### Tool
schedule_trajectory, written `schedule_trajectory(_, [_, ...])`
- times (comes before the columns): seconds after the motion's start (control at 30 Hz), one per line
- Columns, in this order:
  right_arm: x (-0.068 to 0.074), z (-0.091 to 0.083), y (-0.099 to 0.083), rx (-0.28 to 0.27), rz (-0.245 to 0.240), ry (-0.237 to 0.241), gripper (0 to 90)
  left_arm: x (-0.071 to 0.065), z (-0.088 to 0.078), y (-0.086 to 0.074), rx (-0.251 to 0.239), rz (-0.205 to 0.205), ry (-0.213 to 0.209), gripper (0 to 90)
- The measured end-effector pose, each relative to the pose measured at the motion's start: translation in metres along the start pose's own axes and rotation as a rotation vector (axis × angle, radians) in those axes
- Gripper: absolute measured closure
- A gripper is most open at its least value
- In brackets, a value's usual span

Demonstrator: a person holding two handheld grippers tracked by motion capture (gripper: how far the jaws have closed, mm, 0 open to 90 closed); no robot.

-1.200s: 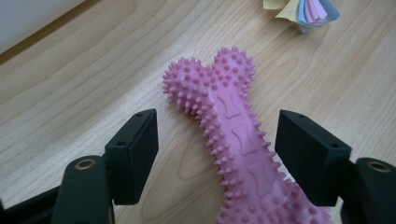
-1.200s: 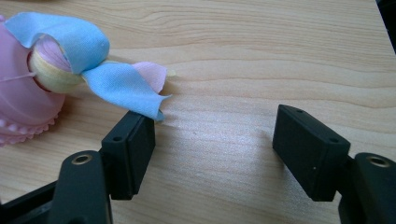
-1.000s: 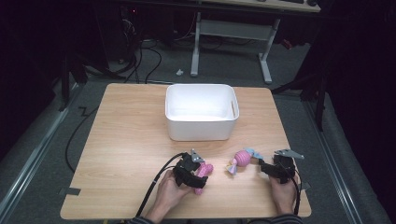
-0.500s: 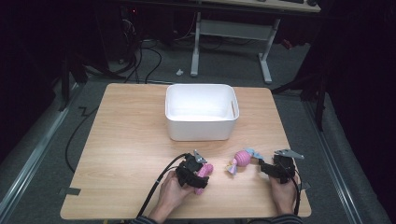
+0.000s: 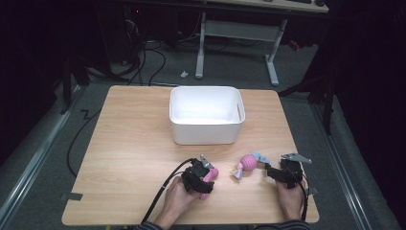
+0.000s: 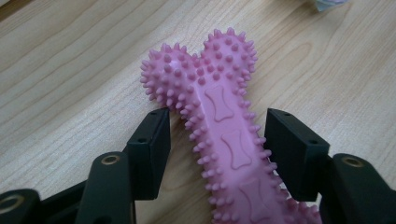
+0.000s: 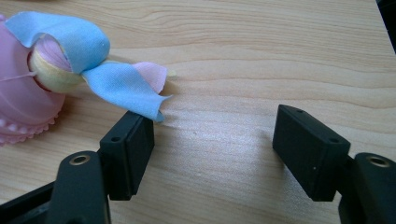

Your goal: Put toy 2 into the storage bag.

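Pink, knobbly rubber makes up the bone-shaped chew toy point(image 6: 224, 135), which lies near the front edge of the tabletop point(image 5: 124, 143), a little left of its middle. It looks light and springy, and the rows of small spikes should give the jaws a sure bite rather than a slippery one. The narrow shaft just behind the two-lobed head is the natural place to take it — exactly where the left gripper point(image 6: 215, 144) now has it bracketed. Its jaws stand spread, one on each side of the shaft, with a sliver of gap on either flank, so nothing is pinched yet.

Right of it, also near the front edge, lies the pink candy-shaped fabric toy with blue cloth ends point(image 7: 70, 70). It looks soft, light and floppy; the thin blue wrapper tail would likely slip or stretch, so the gathered neck beside the body seems the firmer hold. The right gripper point(image 7: 215, 144) has its jaws wide apart and holding nothing, one jaw tip just at the tail's edge.

Behind both, at the middle of the tabletop, stands the white rectangular plastic bin point(image 5: 207, 139), open-topped.

Compared with a second ago, little differs — both toys lie where they did, and the left hand point(image 5: 177, 199) seems to have crept slightly forward over the bone.
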State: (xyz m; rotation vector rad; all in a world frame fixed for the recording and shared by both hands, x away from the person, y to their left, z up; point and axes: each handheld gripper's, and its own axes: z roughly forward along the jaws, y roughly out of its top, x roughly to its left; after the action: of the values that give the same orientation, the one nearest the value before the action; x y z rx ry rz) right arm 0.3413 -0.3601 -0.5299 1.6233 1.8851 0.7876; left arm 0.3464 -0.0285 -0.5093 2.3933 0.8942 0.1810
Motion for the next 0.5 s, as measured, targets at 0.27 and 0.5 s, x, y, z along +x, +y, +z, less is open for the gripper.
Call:
schedule_trajectory(0.27, [0.0000,0.0000,0.0000,0.000,0.000,0.000,29.5,-0.0005,-0.0004,0.0003,-0.002,-0.004,-0.007,47.1])
schedule_trajectory(0.5, [0.0000,0.0000,0.0000,0.000,0.000,0.000,29.5,-0.0011,-0.0010,0.0001,-0.002,-0.005,-0.007,52.4])
